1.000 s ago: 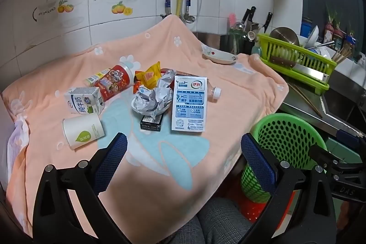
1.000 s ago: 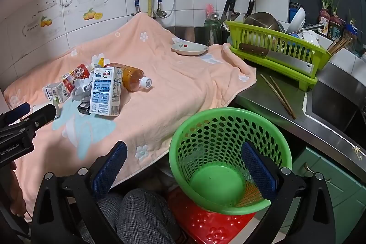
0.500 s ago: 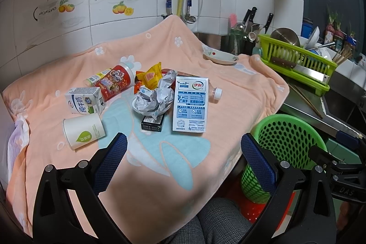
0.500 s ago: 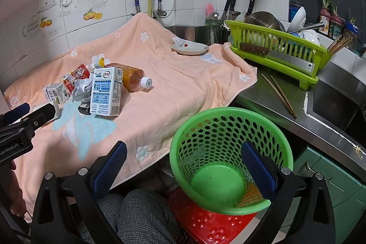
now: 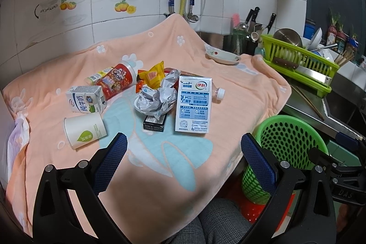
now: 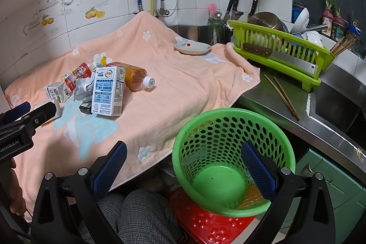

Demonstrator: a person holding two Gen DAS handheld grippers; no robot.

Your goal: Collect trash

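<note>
A pile of trash lies on the peach towel point(image 5: 146, 177): a blue-white milk carton point(image 5: 194, 104), crumpled paper point(image 5: 157, 97), a black box point(image 5: 154, 123), a yellow wrapper point(image 5: 153, 76), a red can point(image 5: 117, 80), a small milk box point(image 5: 85, 99), a paper cup point(image 5: 85, 131) and a plastic bottle point(image 6: 136, 79). My left gripper point(image 5: 183, 159) is open and empty, held short of the pile. My right gripper point(image 6: 183, 166) is open and empty above the green basket point(image 6: 231, 148), which stands on a red stool point(image 6: 205, 223).
A small plate point(image 6: 191, 48) sits at the towel's far corner. A lime dish rack point(image 6: 281, 49) with a cleaver, knives and chopsticks point(image 6: 282, 96) stand on the steel counter beside the sink point(image 6: 338, 106). A checked trouser leg point(image 6: 141, 214) is below.
Both views have shifted slightly; the pile sits a touch closer in the left wrist view. Both grippers stay open and nothing has been grasped.
</note>
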